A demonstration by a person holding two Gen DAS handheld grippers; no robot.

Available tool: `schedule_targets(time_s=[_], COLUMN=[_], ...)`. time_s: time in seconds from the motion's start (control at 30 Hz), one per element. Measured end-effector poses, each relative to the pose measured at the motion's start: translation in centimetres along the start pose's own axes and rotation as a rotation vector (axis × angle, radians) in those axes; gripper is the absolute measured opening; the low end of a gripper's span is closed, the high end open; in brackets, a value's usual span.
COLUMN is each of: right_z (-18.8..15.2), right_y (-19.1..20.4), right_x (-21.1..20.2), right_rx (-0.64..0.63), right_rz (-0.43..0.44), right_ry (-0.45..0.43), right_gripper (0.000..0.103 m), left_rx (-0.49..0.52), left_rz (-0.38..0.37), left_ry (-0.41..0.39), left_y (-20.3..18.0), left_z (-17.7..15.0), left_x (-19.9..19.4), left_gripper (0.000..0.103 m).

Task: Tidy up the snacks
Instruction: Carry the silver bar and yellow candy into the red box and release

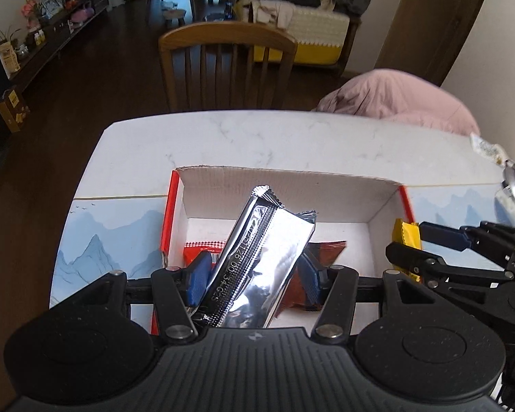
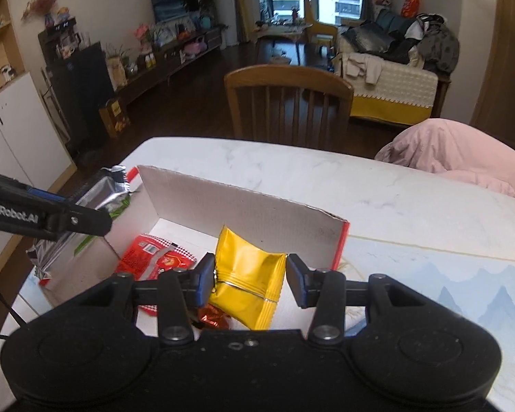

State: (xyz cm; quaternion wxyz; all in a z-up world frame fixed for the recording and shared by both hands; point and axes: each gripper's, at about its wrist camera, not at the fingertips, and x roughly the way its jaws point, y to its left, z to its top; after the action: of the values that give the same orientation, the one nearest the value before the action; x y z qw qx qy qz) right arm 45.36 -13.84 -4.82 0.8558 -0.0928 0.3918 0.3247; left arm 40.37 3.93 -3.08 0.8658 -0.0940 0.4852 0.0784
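Observation:
An open cardboard box (image 1: 292, 173), white inside and red outside, stands on the marble table (image 1: 223, 137). My left gripper (image 1: 254, 267) is shut on a long silver foil packet (image 1: 267, 240), held tilted over the box. Red snack packets (image 1: 202, 250) lie on the box floor beneath it. In the right wrist view my right gripper (image 2: 249, 274) is shut on a yellow packet (image 2: 247, 274) above the box (image 2: 243, 213), over a red packet (image 2: 154, 257) and a small orange foil piece (image 2: 213, 319). The right gripper (image 1: 419, 245) shows at the box's right side, the left gripper (image 2: 86, 221) at its left.
A placemat (image 1: 110, 226) printed with blue mountains lies under the box. A wooden chair (image 1: 226, 65) stands at the table's far edge. A pink cloth-covered shape (image 1: 395, 99) sits at the far right corner. A small wrapper (image 1: 487, 147) is at the right edge.

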Motion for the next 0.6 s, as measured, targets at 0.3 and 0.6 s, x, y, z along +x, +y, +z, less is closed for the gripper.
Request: schedule_targets(time_s=[0.3, 0.6], right_z=[0.3, -1.1], right_y=[1.0, 1.8], right_x=[4.5, 6.9], right_rx=[-0.063, -0.093], right_rz=[0.032, 0.023], right_ry=[0.102, 0.216], right_gripper=[0.044, 0.044], left_rx=[0.048, 0.089], left_rz=[0.079, 0.121], left_ry=[0.158, 0.267], left_y=[-0.4, -0.8], left_z=[1.3, 1.0], left_x=[5.7, 9.4], left_gripper=[0.054, 0.054])
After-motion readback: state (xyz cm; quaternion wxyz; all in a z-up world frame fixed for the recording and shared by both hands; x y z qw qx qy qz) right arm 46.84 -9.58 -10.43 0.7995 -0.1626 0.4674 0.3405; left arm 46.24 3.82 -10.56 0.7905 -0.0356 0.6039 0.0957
